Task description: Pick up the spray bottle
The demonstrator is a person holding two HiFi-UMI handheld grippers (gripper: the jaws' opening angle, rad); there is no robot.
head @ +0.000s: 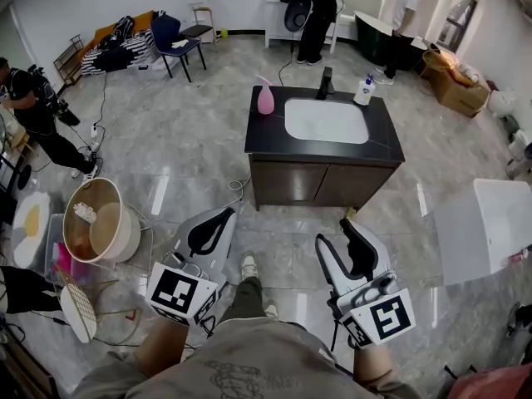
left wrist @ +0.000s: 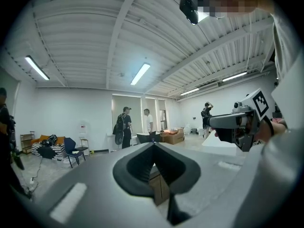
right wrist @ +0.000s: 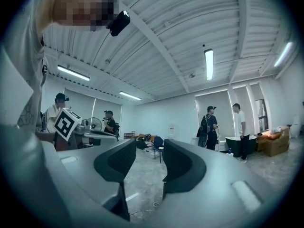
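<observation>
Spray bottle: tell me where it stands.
In the head view, the pink spray bottle stands upright at the left end of the dark countertop, just left of the white sink basin.

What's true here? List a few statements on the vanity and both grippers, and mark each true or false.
1. The pink spray bottle stands on the vanity countertop, left of the sink in the head view. True.
2. The right gripper is clamped on the bottle. False: its jaws stand apart with nothing between them, and the bottle is untouched on the countertop.
3. The left gripper has its jaws together and holds nothing. True.
4. The faucet sits at the sink's near rim, on the person's side. False: the black faucet stands at the far rim.
</observation>
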